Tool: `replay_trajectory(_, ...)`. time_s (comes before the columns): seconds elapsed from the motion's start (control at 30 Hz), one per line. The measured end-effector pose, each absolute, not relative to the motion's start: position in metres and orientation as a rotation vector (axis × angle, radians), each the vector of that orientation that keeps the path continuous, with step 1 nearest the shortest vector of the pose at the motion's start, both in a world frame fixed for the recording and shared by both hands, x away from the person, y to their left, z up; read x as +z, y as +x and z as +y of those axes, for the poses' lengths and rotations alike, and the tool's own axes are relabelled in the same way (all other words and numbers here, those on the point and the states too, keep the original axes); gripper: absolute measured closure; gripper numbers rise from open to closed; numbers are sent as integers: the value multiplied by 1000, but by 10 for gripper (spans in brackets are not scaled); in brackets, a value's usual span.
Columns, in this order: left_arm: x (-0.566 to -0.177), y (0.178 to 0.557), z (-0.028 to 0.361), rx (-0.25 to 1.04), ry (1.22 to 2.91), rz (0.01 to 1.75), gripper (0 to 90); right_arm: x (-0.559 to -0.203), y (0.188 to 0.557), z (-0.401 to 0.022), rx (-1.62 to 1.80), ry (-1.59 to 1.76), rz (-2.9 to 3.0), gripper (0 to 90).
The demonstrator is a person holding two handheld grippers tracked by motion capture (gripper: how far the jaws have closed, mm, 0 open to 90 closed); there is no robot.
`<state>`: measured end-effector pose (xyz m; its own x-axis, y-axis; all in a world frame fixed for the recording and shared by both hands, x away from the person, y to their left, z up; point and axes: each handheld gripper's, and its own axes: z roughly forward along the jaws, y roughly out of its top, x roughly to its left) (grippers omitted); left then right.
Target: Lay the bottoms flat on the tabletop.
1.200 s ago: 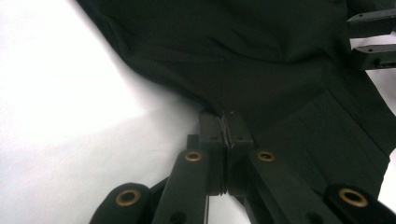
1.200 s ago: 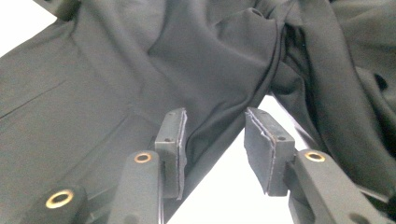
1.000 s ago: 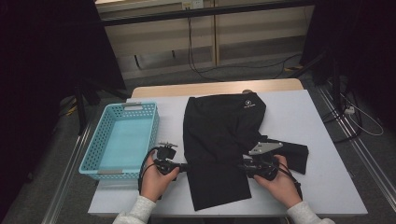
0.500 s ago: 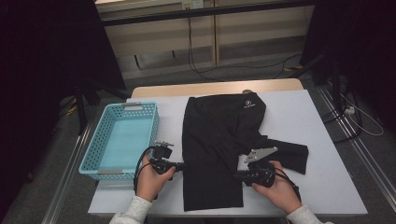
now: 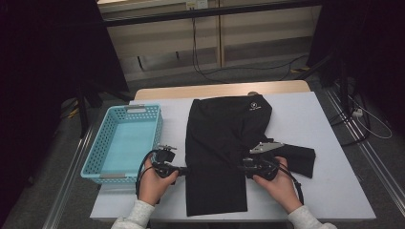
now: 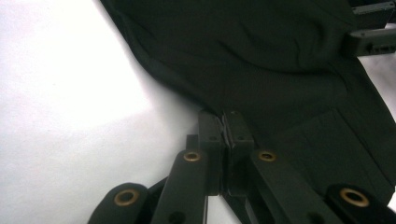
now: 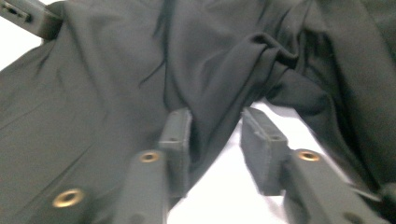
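Blue basket [image 5: 125, 143] beside black garment [image 5: 224, 143], apparently empty.

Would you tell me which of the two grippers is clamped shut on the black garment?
The left gripper, pinching the black garment's edge; the right gripper's jaws stand apart.

Garment [image 5: 224, 143] spread on the table [image 5: 329, 191] middle, basket [image 5: 125, 143] on the table to its left, left gripper [image 5: 184, 170] at the garment's left edge, right gripper [image 5: 242, 167] at its right edge, sleeve [image 5: 298, 160] extending right.
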<state>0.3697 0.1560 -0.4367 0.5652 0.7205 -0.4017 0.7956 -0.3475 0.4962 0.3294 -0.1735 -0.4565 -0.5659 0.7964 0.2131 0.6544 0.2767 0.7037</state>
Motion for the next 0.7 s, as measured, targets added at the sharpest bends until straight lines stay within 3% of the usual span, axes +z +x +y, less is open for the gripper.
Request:
replay_trajectory(0.17,-437,370,157,-149,2137,1218,884,-458,328,-173,1204,1353,2416,859)
replay_trajectory(0.7,-430,370,163,-128,2144,1227,879,-454,313,-163,1188,1258,2469,876)
